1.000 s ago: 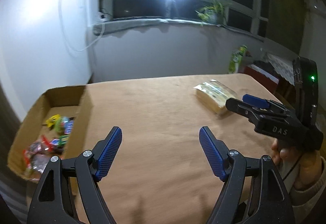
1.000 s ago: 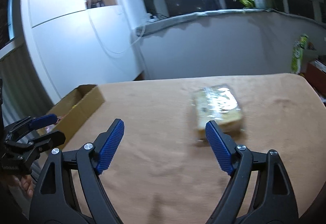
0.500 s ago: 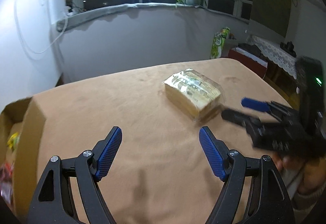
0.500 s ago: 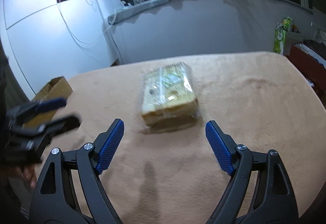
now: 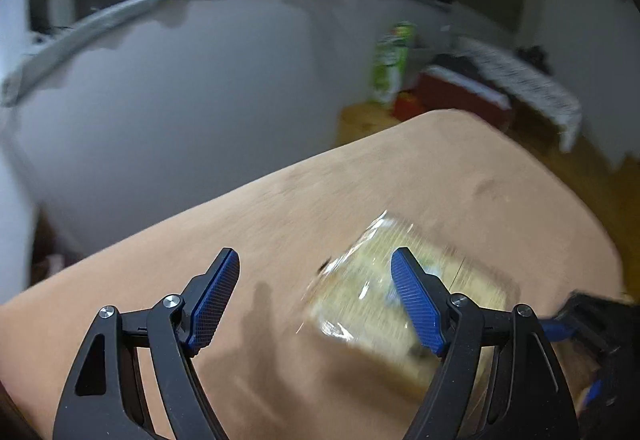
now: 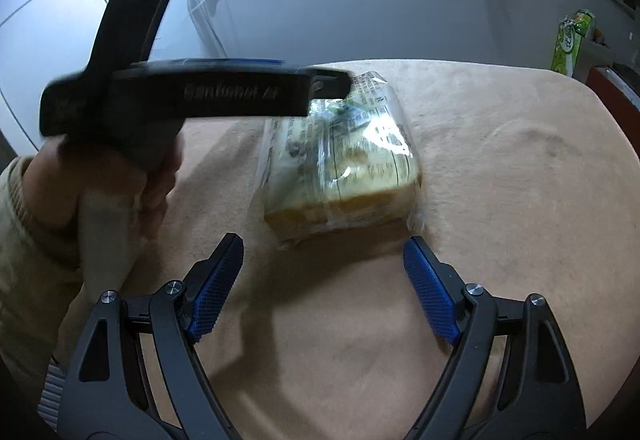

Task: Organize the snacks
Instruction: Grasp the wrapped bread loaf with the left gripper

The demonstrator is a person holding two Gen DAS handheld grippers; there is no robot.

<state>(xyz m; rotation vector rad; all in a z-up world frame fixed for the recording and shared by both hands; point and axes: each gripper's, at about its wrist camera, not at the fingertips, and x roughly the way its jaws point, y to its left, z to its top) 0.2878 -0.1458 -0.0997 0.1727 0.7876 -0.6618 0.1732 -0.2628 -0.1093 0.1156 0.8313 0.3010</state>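
A clear-wrapped pack of sliced bread [image 6: 340, 164] lies on the tan table [image 6: 500, 180]. In the left wrist view the pack [image 5: 368, 304] is blurred and sits behind the right finger. My left gripper [image 5: 316, 296] is open and empty, just above the pack's left part. It also shows in the right wrist view [image 6: 332, 80], reaching over the pack's far end. My right gripper [image 6: 324, 280] is open and empty, just in front of the pack's near end. It shows at the right edge of the left wrist view, its jaws hidden.
The table's rounded far edge [image 5: 440, 120] drops to a wooden floor. A green bag [image 5: 390, 60] and a red box [image 5: 460, 96] stand beyond it by the grey wall. The person's left hand [image 6: 120, 192] holds the left gripper's handle.
Both grippers have closed in on the bread pack from opposite ends. The left one swung right, so the cardboard box has left its view. Both stayed open.
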